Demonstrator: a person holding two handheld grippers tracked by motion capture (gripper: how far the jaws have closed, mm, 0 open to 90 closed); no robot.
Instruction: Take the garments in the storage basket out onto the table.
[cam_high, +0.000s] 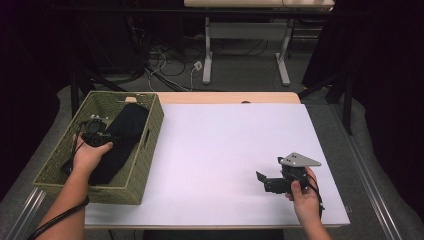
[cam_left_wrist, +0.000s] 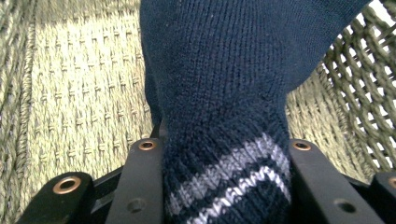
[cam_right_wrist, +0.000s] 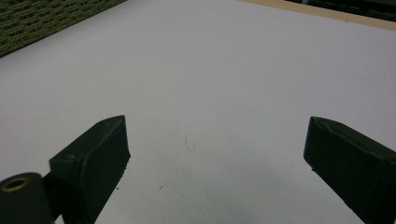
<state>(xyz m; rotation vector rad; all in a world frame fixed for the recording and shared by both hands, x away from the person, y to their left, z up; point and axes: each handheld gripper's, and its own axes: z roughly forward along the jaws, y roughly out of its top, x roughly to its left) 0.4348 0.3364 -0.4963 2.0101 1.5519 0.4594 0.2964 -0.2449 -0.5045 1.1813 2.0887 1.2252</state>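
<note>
A dark navy knitted sock (cam_high: 125, 131) with pale stripes at its cuff lies lengthwise inside a green woven basket (cam_high: 90, 192) at the table's left. My left gripper (cam_high: 100, 131) is down in the basket, shut on the striped cuff. In the left gripper view, the sock (cam_left_wrist: 219, 84) is pinched between the two black jaws of that gripper (cam_left_wrist: 224, 149), above the basket's woven floor (cam_left_wrist: 79, 93). My right gripper (cam_high: 265, 182) hovers low over the white table near the front right, pointing left. Its jaws (cam_right_wrist: 215, 149) stand wide apart with nothing between them.
The white table top (cam_high: 225, 150) stretches between the basket and the right hand, with a wooden strip (cam_high: 225, 97) along its far edge. A corner of the basket (cam_right_wrist: 37, 18) lies ahead of the right gripper. Beyond the table stand a desk's white legs (cam_high: 207, 55) and floor cables.
</note>
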